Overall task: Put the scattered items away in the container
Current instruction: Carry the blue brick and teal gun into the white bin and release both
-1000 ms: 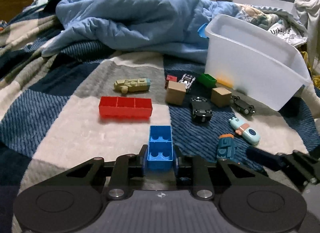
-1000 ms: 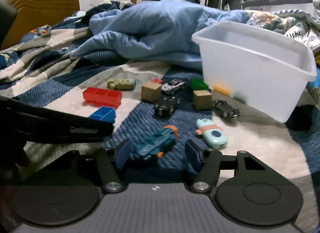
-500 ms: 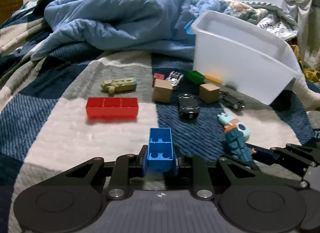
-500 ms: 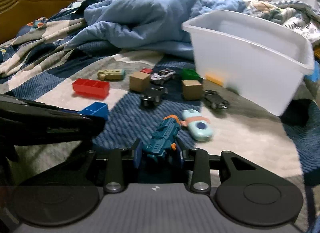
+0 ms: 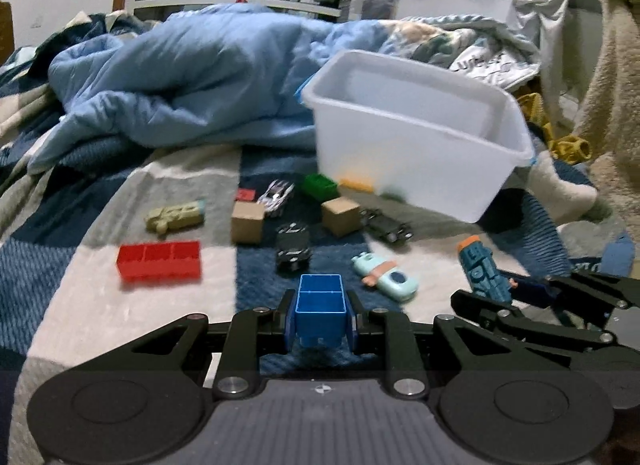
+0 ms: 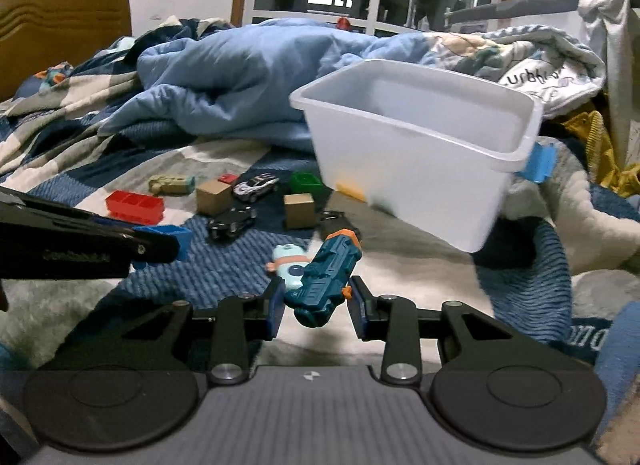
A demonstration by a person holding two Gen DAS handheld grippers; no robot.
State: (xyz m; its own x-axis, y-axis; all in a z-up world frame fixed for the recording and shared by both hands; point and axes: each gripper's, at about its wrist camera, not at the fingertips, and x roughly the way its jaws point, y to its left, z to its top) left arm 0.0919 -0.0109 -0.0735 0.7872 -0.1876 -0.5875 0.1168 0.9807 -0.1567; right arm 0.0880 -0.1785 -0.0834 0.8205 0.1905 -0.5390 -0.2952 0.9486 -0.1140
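The left gripper point(image 5: 321, 319) clamps a hollow blue plastic brick point(image 5: 320, 313); the right gripper point(image 6: 316, 307) pinches a teal toy blaster point(image 6: 327, 279) skewed, which may twist loose short of the translucent white plastic bin point(image 6: 404, 161).

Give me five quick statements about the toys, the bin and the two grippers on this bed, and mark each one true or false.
1. The left gripper is shut on the blue brick. True.
2. The right gripper is empty. False: it is shut on the teal toy blaster.
3. The white bin is tipped on the bedding, its opening angled toward the cameras. True.
4. The red brick is already in the bin. False: it lies on the blanket.
5. Two tan cubes lie on the blanket in front of the bin. True.
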